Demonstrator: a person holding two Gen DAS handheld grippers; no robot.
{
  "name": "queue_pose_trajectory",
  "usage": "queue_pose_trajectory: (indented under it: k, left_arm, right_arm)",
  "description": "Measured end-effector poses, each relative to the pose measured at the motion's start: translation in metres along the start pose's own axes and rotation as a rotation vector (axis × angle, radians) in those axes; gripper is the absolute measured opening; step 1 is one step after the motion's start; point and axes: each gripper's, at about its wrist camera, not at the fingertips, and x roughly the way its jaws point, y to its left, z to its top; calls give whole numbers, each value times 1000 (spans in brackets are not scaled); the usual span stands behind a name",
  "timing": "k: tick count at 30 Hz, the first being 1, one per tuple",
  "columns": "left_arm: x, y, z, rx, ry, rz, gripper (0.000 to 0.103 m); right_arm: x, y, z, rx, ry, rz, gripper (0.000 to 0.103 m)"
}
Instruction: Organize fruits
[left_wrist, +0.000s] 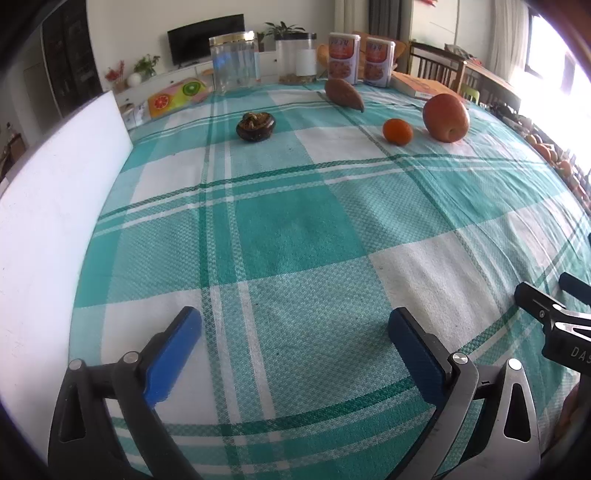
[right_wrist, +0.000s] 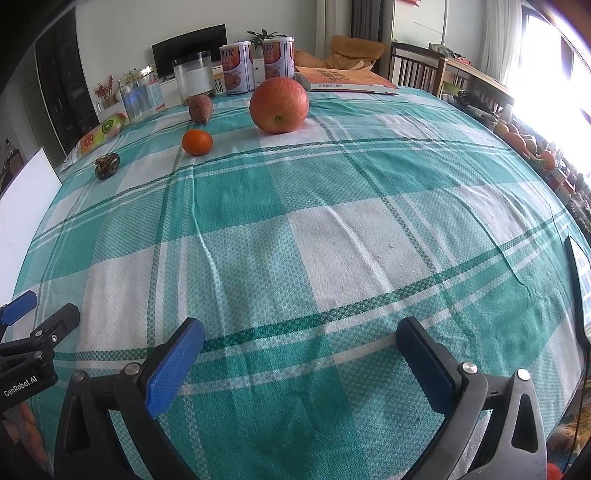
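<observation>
On the green-and-white checked tablecloth lie a large red apple (left_wrist: 446, 117) (right_wrist: 279, 105), a small orange mandarin (left_wrist: 397, 130) (right_wrist: 197, 142), a brown sweet potato (left_wrist: 344, 94) (right_wrist: 200, 108) and a dark mangosteen (left_wrist: 256, 126) (right_wrist: 107, 165), all toward the far side. My left gripper (left_wrist: 295, 328) is open and empty, low over the near cloth. My right gripper (right_wrist: 301, 339) is open and empty, also near the front edge. Each gripper shows at the edge of the other's view: the right one (left_wrist: 554, 295) and the left one (right_wrist: 40, 310).
A white board (left_wrist: 55, 206) (right_wrist: 22, 206) stands at the table's left edge. At the back stand clear jars (left_wrist: 233, 62) (right_wrist: 193, 77), two printed tins (left_wrist: 360, 59) (right_wrist: 256, 64), a book (left_wrist: 421, 86) (right_wrist: 343, 79) and a fruit-print pack (left_wrist: 177, 94) (right_wrist: 99, 133). Chairs lie beyond.
</observation>
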Motion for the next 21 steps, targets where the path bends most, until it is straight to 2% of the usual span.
queue_pose_trajectory:
  k: [21]
  left_arm:
    - [0,1,0,-1,1,-3,103]
  right_arm:
    - [0,0,-1,-1,-1,-4,103]
